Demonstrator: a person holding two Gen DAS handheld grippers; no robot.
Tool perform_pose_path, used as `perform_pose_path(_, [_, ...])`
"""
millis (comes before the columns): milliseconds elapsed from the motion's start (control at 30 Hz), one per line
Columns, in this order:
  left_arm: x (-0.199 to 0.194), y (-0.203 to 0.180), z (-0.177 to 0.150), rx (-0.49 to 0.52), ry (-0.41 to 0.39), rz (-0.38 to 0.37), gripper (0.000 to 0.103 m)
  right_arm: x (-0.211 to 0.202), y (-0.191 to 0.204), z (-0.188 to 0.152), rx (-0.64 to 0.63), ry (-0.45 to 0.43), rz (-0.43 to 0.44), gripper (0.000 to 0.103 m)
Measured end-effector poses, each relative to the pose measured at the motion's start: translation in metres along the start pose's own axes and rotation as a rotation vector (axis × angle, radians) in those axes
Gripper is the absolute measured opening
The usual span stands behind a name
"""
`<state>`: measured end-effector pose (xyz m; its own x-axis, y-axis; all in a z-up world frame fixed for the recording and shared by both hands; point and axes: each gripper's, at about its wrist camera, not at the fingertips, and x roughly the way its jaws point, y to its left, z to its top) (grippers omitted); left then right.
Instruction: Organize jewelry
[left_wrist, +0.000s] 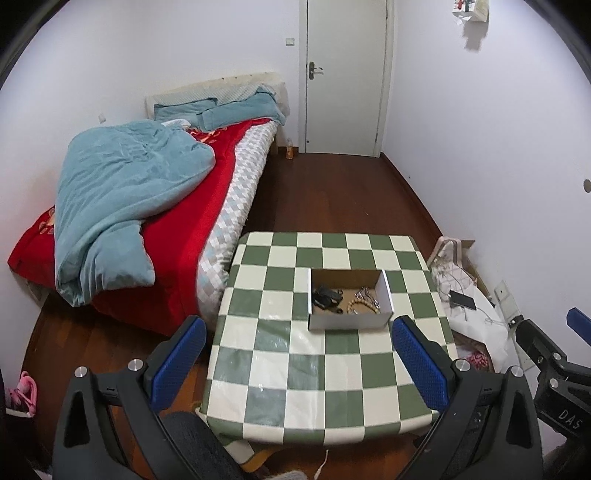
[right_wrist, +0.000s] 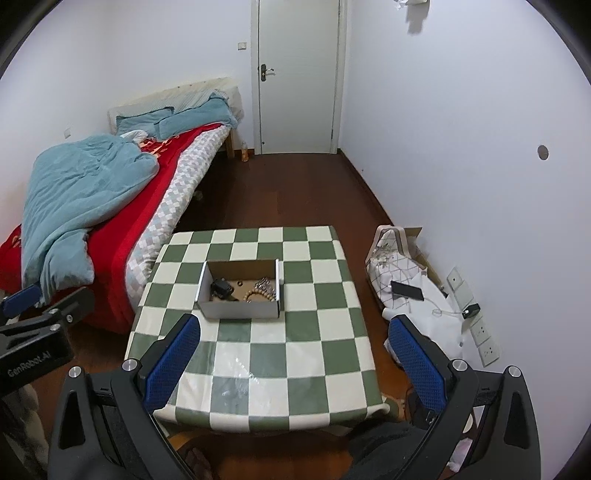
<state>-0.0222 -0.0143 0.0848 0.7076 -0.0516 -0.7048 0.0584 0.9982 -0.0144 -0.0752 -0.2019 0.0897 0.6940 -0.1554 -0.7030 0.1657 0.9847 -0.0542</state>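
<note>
From the left wrist view, the left gripper (left_wrist: 297, 354) is spread wide and holds nothing, its blue fingers (left_wrist: 181, 360) raised above the near part of the checkered table (left_wrist: 332, 373). The open cardboard box (left_wrist: 349, 300) sits on the table ahead of the fingertips, between the two fingers and nearer the right one. Inside it lie a dark object (left_wrist: 325, 295) toward the left-finger side, a beaded bracelet (left_wrist: 360, 306) and a metallic chain piece (left_wrist: 365, 295) toward the right-finger side. Beyond the right finger, part of the right gripper shows.

From the right wrist view, the right gripper (right_wrist: 295, 360) is likewise wide open and empty. Here the box (right_wrist: 240, 290) lies ahead of the left finger (right_wrist: 173, 363), well apart from the right one. This view alone shows wall sockets (right_wrist: 480, 332) beyond the right finger; a phone (right_wrist: 407, 290) on the bag appears in both.
</note>
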Motion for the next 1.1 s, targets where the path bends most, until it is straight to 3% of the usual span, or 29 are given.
perform_pose_path(433, [0.037,-0.011,0.024,0.017,0.028,0.030,0.103,0.045,0.003,0.038,0.006,-0.002,-0.038,0.103])
perform_pose_path(800, [0.055,-0.014,0.028,0.012,0.067,0.030,0.103,0.088,0.010,0.045,-0.014,0.054,-0.054,0.103])
perform_pose_path(1100, [0.060,-0.010,0.031,0.003,0.065,0.047,0.103,0.099,0.013,0.047,-0.022,0.077,-0.046,0.103])
